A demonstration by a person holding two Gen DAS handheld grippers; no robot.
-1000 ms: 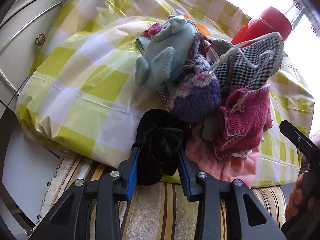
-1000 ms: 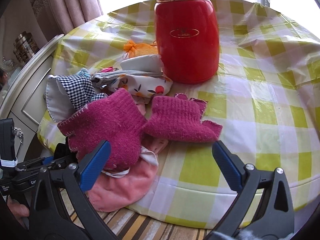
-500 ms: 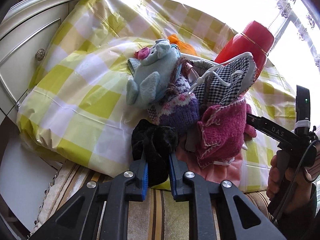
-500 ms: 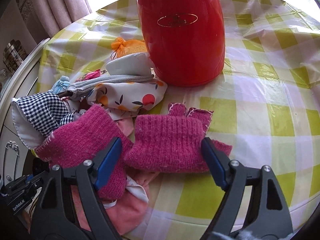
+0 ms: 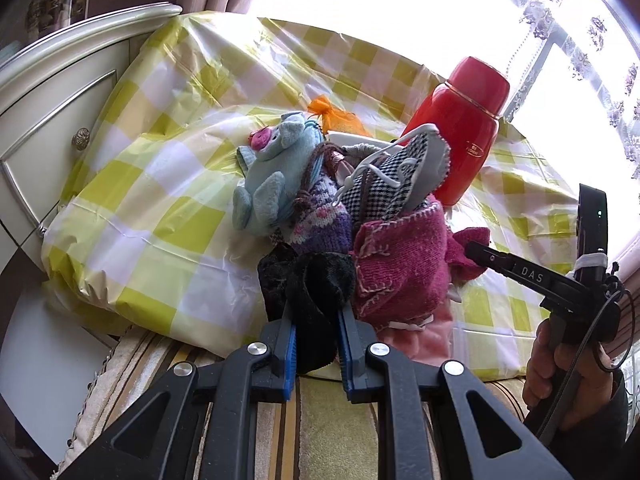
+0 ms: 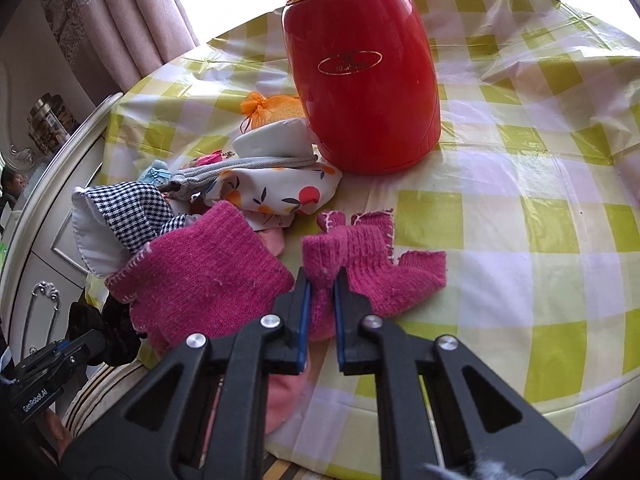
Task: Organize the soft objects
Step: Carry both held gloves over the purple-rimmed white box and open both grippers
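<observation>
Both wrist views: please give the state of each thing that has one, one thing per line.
left gripper: shut on the black fuzzy cloth
right gripper: shut on the pink glove
second pink glove: lying loose on the pile
red flask: upright, cap on
orange mesh pouch: tied shut
cabinet door: closed

Table (image 6: 520, 216): round, yellow/white check plastic cover (wrinkled).
On it: red flask (image 6: 360, 80) upright; soft pile (image 5: 320, 208) beside it, nr edge; pink glove (image 6: 372, 264) flat.
</observation>
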